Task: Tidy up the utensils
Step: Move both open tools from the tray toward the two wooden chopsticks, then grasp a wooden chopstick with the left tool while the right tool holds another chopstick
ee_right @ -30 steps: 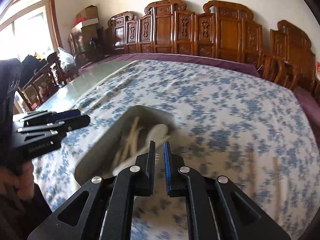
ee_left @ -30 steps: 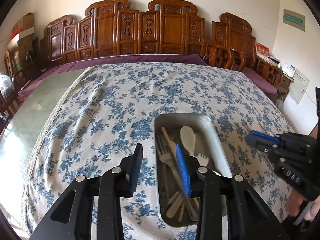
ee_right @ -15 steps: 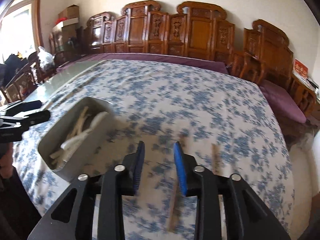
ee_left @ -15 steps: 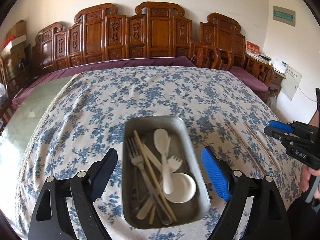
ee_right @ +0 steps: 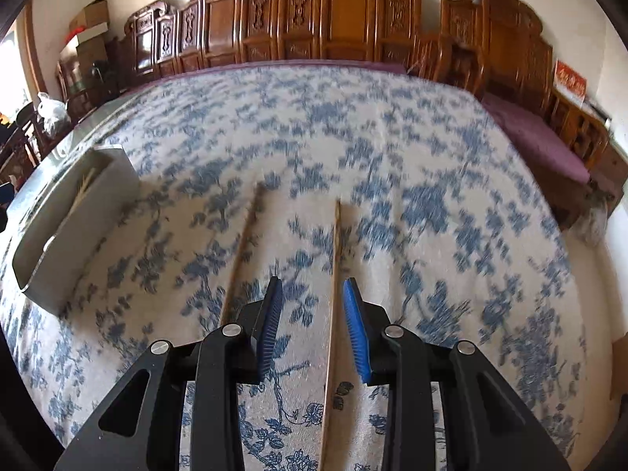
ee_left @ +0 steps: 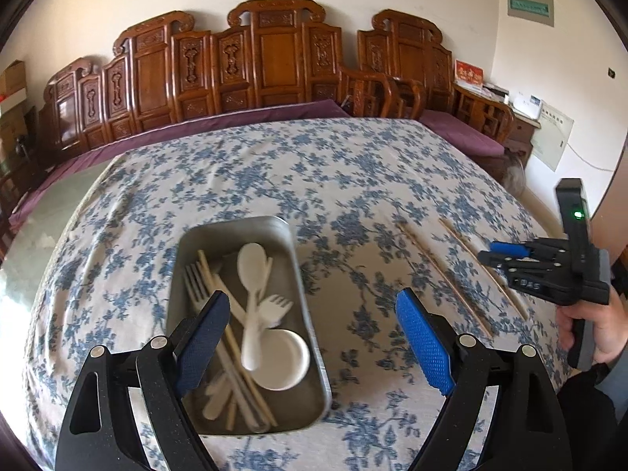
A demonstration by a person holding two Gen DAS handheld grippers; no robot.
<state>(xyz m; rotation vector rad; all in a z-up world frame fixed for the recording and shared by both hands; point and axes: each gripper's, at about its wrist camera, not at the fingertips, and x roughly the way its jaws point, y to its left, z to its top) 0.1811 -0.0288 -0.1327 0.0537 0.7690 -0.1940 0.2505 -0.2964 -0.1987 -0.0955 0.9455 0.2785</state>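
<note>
A metal tray (ee_left: 310,314) sits on the blue floral tablecloth and holds white spoons (ee_left: 251,274), forks (ee_left: 196,282), chopsticks and a small white dish (ee_left: 280,359); it also shows at the left of the right wrist view (ee_right: 70,231). Two wooden chopsticks lie loose on the cloth to its right (ee_left: 439,274) (ee_left: 482,267). My left gripper (ee_left: 310,337) is wide open and empty above the tray's right rim. My right gripper (ee_right: 312,329) is open and empty, low over the cloth, with the right chopstick (ee_right: 333,282) lying between its fingers and the left chopstick (ee_right: 241,251) just outside.
The table edge drops off at the right, toward purple-cushioned carved wooden benches (ee_left: 274,59) that line the back wall. A bare glass strip of table (ee_left: 47,227) lies left of the cloth.
My left gripper opened wide and moved right, off the tray's middle. My right gripper swung right away from the tray, opened, and came down over the right chopstick.
</note>
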